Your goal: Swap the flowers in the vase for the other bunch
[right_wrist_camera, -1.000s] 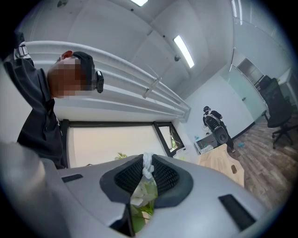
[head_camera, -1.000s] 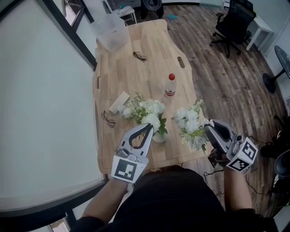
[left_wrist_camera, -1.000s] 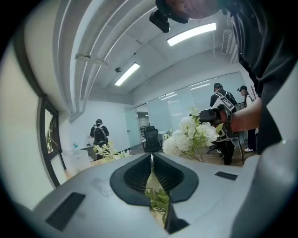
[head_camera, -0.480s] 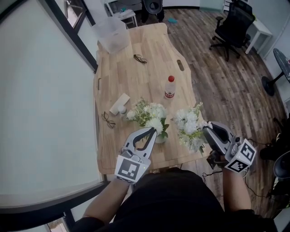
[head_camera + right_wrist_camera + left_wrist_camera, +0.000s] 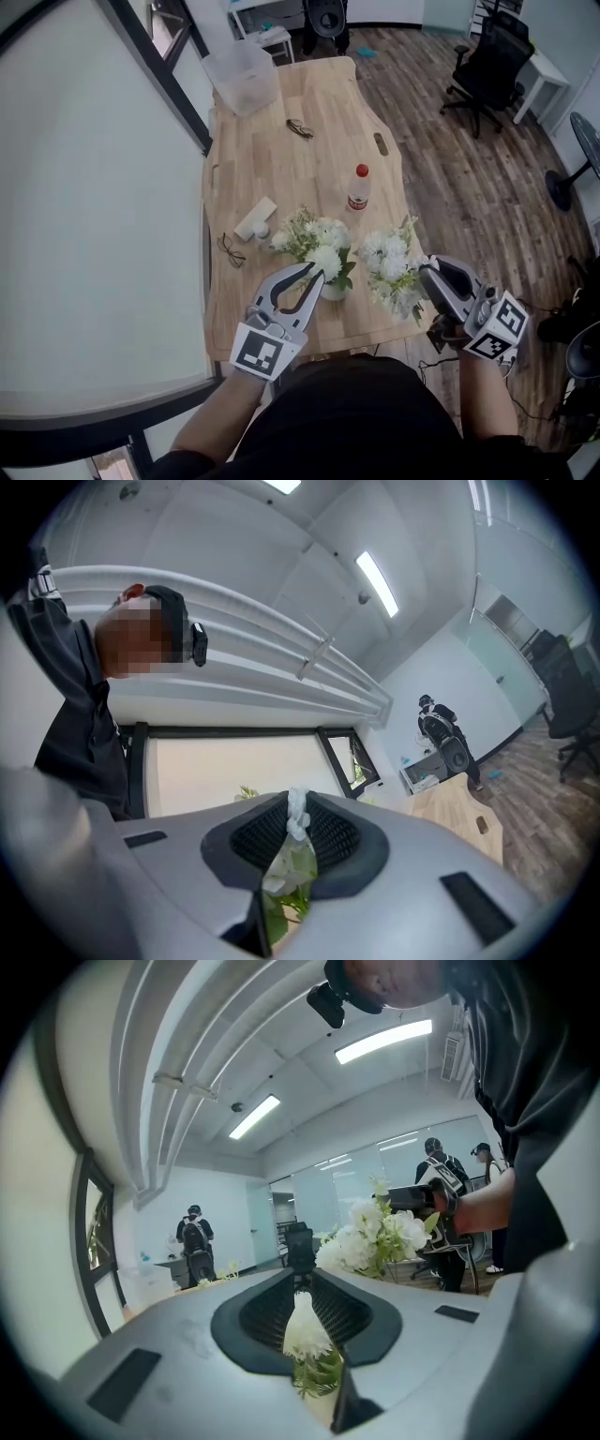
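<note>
A red-capped bottle (image 5: 356, 187) stood behind on the tabletop (image 5: 272, 155). The left gripper's (image 5: 314, 273) jaws gripped the white flowers (image 5: 322, 236) in the vase (image 5: 332, 292); the right gripper's (image 5: 427, 273) jaws pinched the other white bunch (image 5: 389, 262) just beside.

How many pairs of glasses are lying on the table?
2. The far pair lies near the clear bin; the near pair lies by the left edge of the table, left of the vase flowers. More could be hidden behind flowers.
</note>
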